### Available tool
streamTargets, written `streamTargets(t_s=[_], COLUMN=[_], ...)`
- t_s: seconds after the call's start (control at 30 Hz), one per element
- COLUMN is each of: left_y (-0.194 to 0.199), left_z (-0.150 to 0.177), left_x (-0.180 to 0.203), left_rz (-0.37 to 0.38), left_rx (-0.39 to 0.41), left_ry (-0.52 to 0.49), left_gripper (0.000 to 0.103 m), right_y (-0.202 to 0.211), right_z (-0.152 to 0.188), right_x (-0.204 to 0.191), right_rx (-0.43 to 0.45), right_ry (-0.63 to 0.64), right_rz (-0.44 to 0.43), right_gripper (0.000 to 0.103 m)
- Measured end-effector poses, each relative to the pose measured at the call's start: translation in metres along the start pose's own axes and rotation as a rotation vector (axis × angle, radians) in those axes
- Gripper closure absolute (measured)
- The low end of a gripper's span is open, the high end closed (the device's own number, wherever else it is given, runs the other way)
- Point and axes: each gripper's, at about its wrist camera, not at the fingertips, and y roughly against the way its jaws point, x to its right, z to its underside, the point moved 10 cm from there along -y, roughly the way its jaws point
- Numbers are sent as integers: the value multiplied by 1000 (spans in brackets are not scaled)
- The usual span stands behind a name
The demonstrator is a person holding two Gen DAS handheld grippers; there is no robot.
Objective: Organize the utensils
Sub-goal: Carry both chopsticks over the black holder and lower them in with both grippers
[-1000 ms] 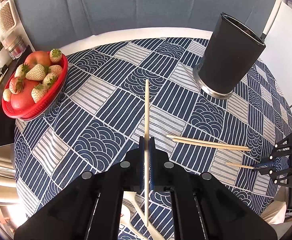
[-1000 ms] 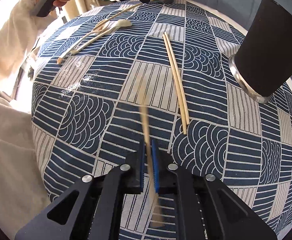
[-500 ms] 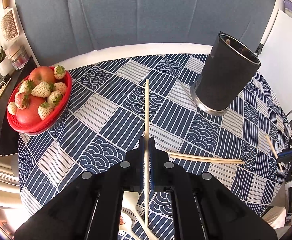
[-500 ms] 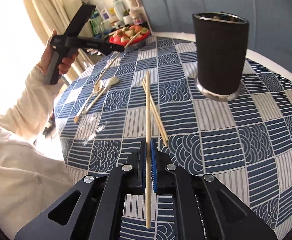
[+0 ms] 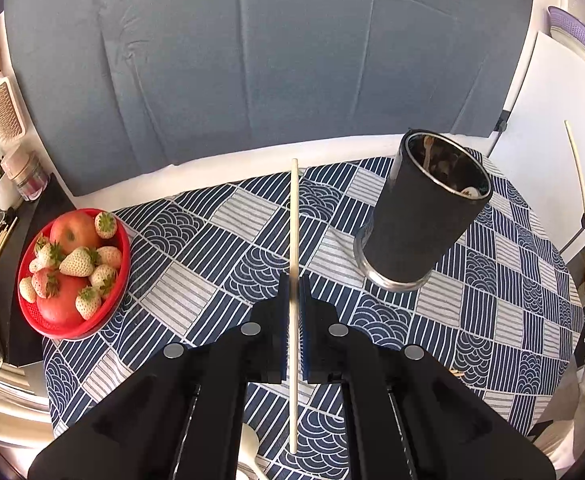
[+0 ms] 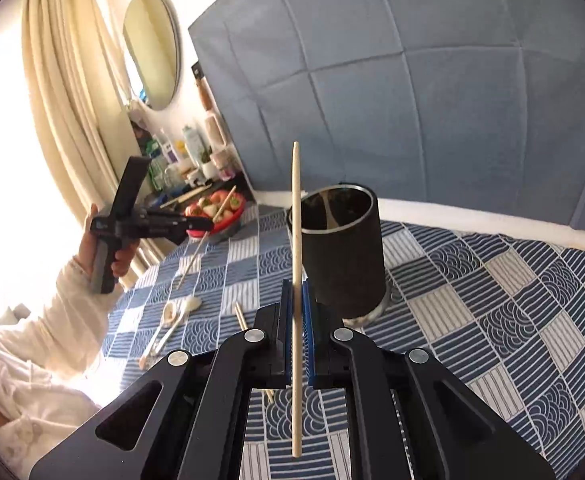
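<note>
My left gripper (image 5: 293,280) is shut on a wooden chopstick (image 5: 293,220) that points forward above the table. My right gripper (image 6: 297,286) is shut on another wooden chopstick (image 6: 295,216), held upright just left of the black utensil holder (image 6: 344,256). The holder (image 5: 424,220) stands at the right of the left wrist view with some utensils inside. The right gripper's chopstick (image 5: 578,184) shows at that view's right edge. The left gripper (image 6: 208,222) shows raised at the left of the right wrist view. Two spoons (image 6: 172,316) and a chopstick pair (image 6: 239,316) lie on the cloth.
A red bowl of strawberries and apples (image 5: 74,272) sits at the table's left edge. The round table has a blue patterned cloth (image 5: 212,248). A shelf with bottles and jars (image 6: 188,152) stands beyond the table. A padded blue wall is behind.
Both grippers have lifted with their chopsticks. The right gripper has tilted up and come closer to the black holder. The chopstick pair on the cloth has dropped out of the left wrist view.
</note>
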Motion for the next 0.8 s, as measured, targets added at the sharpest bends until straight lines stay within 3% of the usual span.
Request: streamTargets(t_s=[0.33,0.57,0.8], left_y=[11,17,42], left_z=[-43,-79,-124], left_x=[21,31,47], left_rz=[50,99,226], left_rx=[141,229,429], left_ry=[-3,-14,7], left_gripper=[98,98,98], right_y=[3,-9,-32], right_z=[-64,-87,-106], right_x=[28,37,31], right_rx=[217,327,406], right_ry=[-96,-124,-82], right_rz=[9,12,31], right_gripper=[98,98,98])
